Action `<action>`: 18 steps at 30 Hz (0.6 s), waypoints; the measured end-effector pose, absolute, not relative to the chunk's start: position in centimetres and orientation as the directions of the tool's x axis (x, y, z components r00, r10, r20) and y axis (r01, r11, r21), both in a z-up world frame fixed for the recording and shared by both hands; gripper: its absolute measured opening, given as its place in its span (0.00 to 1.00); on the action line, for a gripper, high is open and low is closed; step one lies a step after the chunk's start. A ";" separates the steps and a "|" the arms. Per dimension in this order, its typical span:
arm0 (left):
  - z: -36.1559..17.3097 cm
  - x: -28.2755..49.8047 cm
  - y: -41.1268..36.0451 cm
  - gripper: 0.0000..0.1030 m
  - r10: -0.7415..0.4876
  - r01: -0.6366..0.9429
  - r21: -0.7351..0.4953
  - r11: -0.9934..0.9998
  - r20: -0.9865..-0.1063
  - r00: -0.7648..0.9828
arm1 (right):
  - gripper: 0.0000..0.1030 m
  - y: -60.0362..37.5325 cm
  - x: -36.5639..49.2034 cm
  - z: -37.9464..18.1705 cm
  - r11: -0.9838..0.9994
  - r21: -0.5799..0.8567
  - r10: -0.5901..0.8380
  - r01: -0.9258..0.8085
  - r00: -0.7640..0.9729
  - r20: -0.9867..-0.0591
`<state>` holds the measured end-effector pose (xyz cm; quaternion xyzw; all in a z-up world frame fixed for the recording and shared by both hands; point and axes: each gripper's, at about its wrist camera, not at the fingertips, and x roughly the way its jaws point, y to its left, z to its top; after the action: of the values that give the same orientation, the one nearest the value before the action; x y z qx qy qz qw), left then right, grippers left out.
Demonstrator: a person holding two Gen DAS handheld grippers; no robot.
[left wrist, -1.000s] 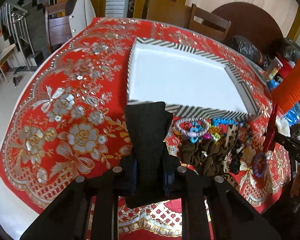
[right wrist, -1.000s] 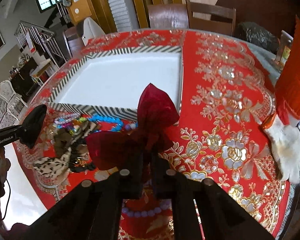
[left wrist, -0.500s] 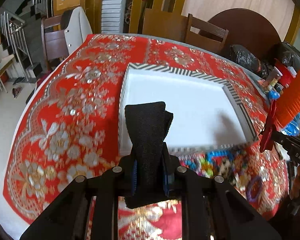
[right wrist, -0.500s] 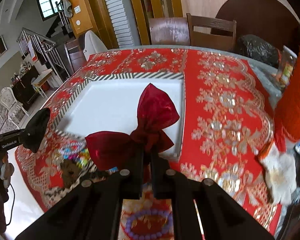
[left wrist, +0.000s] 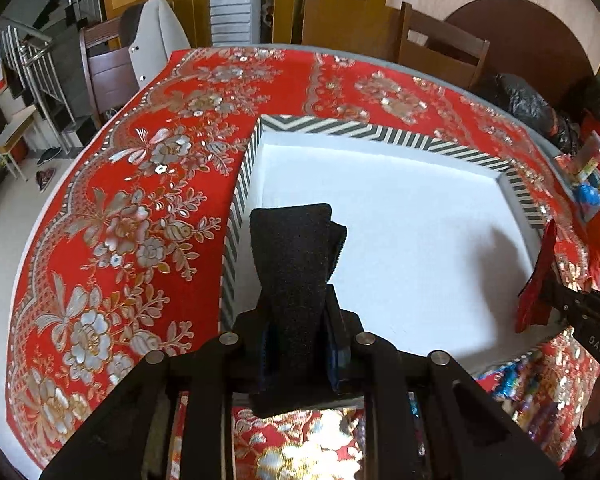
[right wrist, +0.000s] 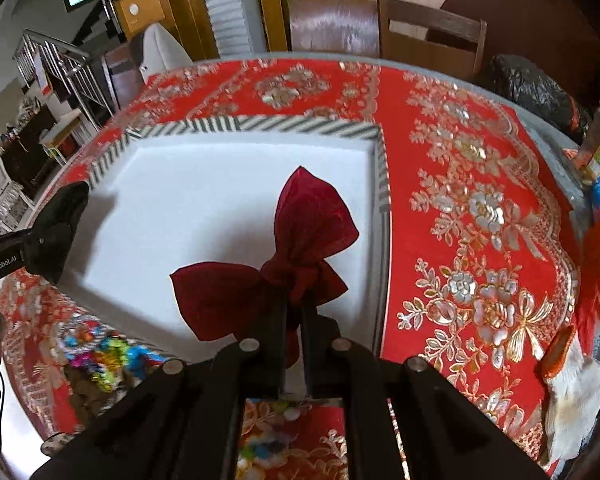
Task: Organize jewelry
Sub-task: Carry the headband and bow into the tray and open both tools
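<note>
Both tongs hover over the striped tray: left tongs, jaws opening, pinch a black bow; right tongs clamp a red bow. Next, I judge: release each inside.

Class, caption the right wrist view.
Right gripper holds a dark red bow above the white striped-rim tray.

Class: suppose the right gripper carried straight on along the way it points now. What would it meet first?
Probably the white floor of the striped tray. The right gripper, shut on the red bow, points down over it with nothing between; depth is hard to judge.
</note>
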<state>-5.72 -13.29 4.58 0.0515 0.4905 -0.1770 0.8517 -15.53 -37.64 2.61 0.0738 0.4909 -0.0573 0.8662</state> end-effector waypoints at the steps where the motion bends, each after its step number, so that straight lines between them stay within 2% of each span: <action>1: 4.4 -5.6 -13.4 0.12 -0.249 0.353 -0.082 0.932 -0.853 0.459 | 0.06 -37.9 -15.4 2.2 0.981 0.070 -0.029 0.178 0.501 -0.865; 5: 3.9 -5.3 -13.8 0.20 -0.251 0.362 -0.076 0.929 -0.849 0.465 | 0.09 -38.5 -15.3 1.2 0.978 0.074 -0.029 0.195 0.479 -0.878; 8: 3.8 -5.1 -13.6 0.22 -0.269 0.368 -0.093 0.925 -0.844 0.464 | 0.30 -38.6 -15.7 1.3 0.976 0.106 0.000 0.190 0.487 -0.873; 9: 3.9 -5.0 -13.5 0.23 -0.271 0.364 -0.098 0.926 -0.844 0.463 | 0.41 -38.5 -15.8 1.5 0.976 0.110 0.003 0.189 0.493 -0.870; 10: 4.0 -4.9 -13.3 0.23 -0.283 0.359 -0.116 0.926 -0.842 0.460 | 0.48 -38.4 -16.0 1.9 0.975 0.121 0.011 0.186 0.504 -0.863; 12: 4.6 -4.8 -12.8 0.23 -0.314 0.358 -0.153 0.921 -0.835 0.453 | 0.54 -38.0 -16.5 2.6 0.975 0.126 0.013 0.182 0.523 -0.852; 15: 5.7 -5.3 -12.2 0.25 -0.340 0.358 -0.179 0.916 -0.821 0.459 | 0.55 -37.5 -17.5 3.7 0.976 0.129 0.012 0.177 0.546 -0.837; 18: 6.7 -6.3 -11.9 0.26 -0.329 0.367 -0.153 0.918 -0.812 0.482 | 0.58 -37.4 -18.4 4.5 0.970 0.156 0.025 0.184 0.564 -0.825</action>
<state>-6.25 -11.89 6.65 0.0205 0.4670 -0.2020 0.8606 -18.41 -37.42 4.55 0.1128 0.4646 -0.0452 0.8771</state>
